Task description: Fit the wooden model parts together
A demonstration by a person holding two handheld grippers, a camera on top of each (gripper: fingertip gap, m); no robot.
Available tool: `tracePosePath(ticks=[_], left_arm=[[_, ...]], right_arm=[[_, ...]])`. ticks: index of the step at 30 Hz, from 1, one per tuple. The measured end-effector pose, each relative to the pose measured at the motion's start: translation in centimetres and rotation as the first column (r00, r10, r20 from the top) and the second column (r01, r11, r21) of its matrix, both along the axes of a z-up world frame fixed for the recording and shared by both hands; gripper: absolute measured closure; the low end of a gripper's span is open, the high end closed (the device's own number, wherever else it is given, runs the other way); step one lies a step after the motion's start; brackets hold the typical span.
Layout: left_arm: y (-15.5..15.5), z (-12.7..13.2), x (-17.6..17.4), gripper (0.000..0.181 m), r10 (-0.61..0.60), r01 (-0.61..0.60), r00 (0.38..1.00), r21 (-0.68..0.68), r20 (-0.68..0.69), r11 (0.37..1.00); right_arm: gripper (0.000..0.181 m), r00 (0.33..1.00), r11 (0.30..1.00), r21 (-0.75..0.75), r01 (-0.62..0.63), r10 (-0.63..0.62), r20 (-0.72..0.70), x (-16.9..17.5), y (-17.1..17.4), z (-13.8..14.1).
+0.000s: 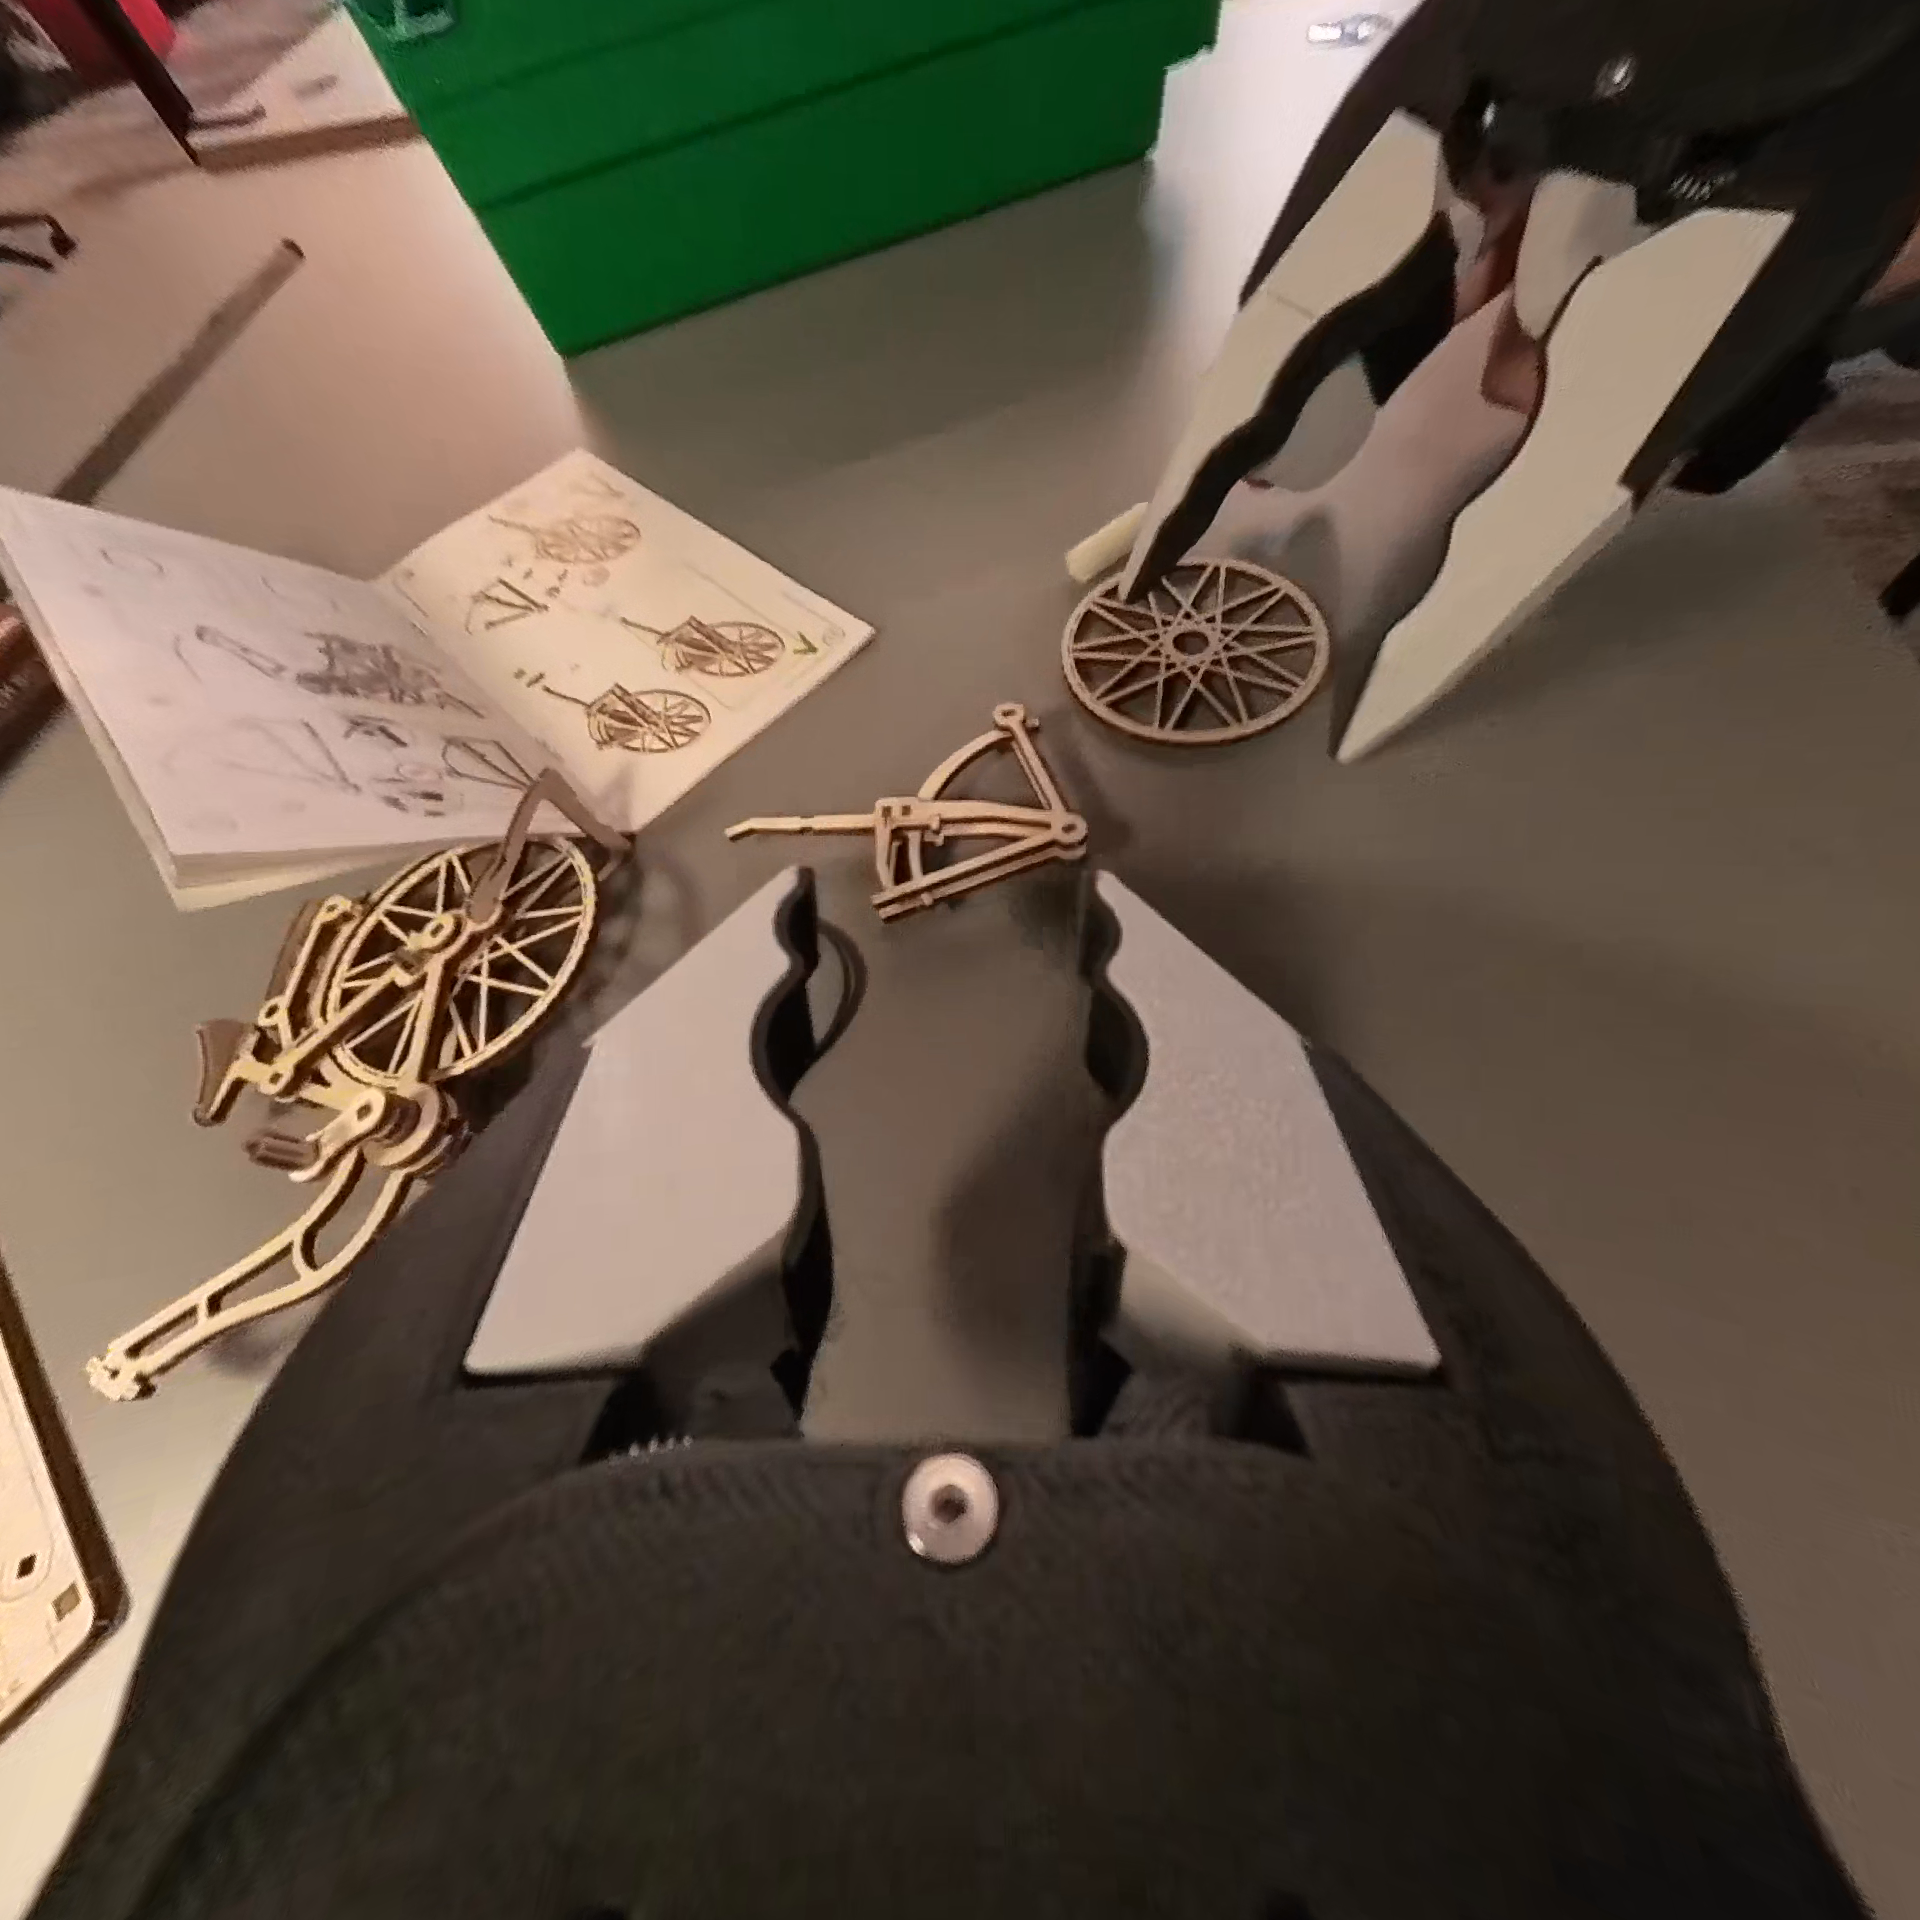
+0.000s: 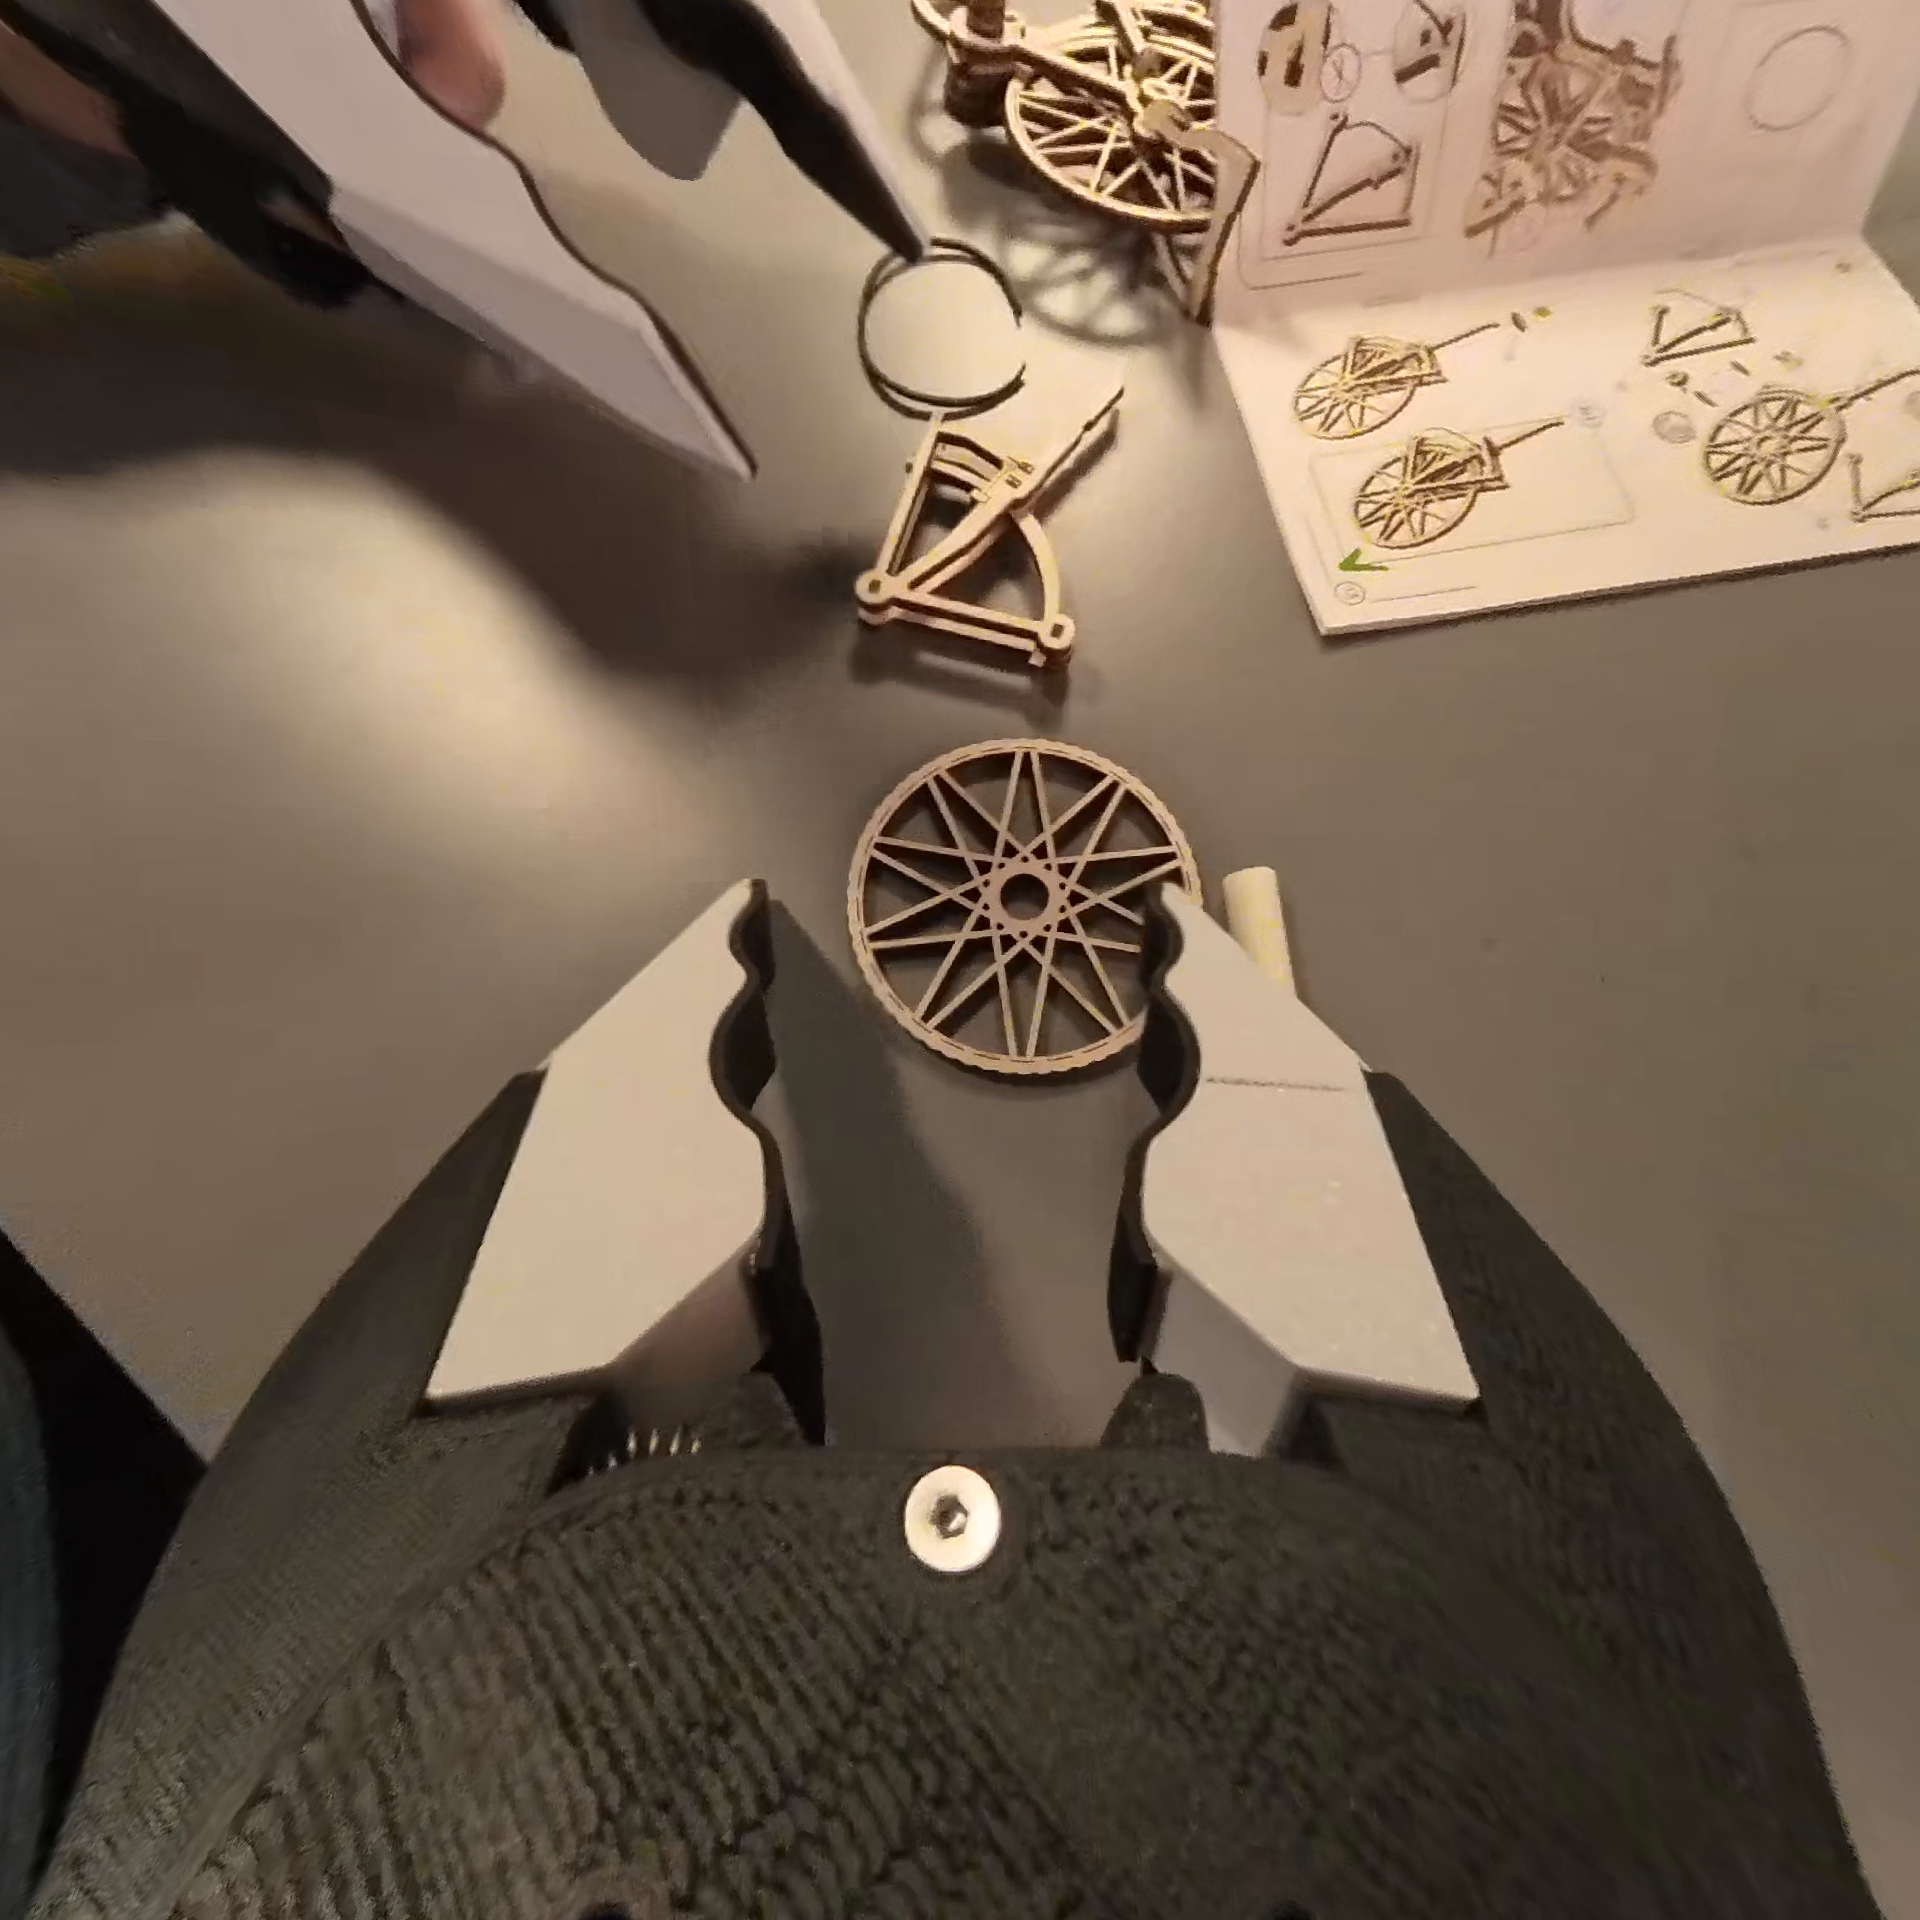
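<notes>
Both grippers empty, jaws spread wide. Left gripper (image 1: 945,904) hovers low over the grey table (image 1: 1455,1039), its tips just short of the small fan-shaped wooden frame with a thin rod sticking out (image 1: 935,831), no contact visible. That frame lies flat mid-table, between the two grippers. Right gripper (image 2: 961,914) is down at the flat round wooden spoked wheel with a star pattern (image 2: 1023,906): the wheel lies flat on the table, partly inside the gap between the fingers, and one fingertip (image 2: 1179,914) overlaps its rim; from the left wrist view that tip sits on or right at the rim, the other finger clear of the wheel on the far side. Cannot tell if it's actually pressing. A short cream-coloured peg (image 2: 1257,920) lies just beside the wheel, next to the same finger. Thin black rubber rings (image 2: 940,327) lie flat just beyond the fan frame, under the left gripper's tip. The larger part-built wooden model with a spoked wheel and long arm (image 1: 384,1018) lies on its side to the left, near the open instruction booklet (image 1: 416,665). Green plastic box (image 1: 779,156) stands at the far edge, well apart from the parts.
</notes>
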State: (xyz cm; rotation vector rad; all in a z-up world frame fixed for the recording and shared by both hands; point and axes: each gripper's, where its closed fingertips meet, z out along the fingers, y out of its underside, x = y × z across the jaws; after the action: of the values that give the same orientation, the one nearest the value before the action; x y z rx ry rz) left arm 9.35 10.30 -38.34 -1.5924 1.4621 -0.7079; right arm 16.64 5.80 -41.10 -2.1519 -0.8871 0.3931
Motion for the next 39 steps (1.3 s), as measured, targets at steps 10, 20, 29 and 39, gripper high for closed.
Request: tracePosePath(ticks=[10, 20, 29, 39], left_arm=[[0.6, -2.5, 0.7, 0.138, -0.143, 0.134, 0.975, -0.063, -0.17, 0.989], [1.4, -2.6, 1.3, 0.154, -0.172, 0.167, 0.967, -0.046, -0.185, 0.985], [1.2, -2.8, 1.5, 0.169, -0.133, 0.113, 0.976, -0.124, -0.173, 0.986], [1.4, -2.7, 1.4, 0.17, -0.095, 0.056, 0.986, -0.261, -0.137, 0.964]], right_arm=[[0.106, 1.0, 1.0, -0.003, 0.004, -0.004, -0.005, 0.5, 0.4, 0.0], [0.116, 1.0, 1.0, -0.023, 0.006, -0.006, 0.014, 0.3, -0.2, 0.0], [0.117, 1.0, 1.0, 0.006, -0.023, 0.023, 0.004, -1.9, -0.3, 0.1], [0.117, 1.0, 1.0, 0.014, 0.022, -0.022, -0.021, -3.2, 0.5, 0.3]])
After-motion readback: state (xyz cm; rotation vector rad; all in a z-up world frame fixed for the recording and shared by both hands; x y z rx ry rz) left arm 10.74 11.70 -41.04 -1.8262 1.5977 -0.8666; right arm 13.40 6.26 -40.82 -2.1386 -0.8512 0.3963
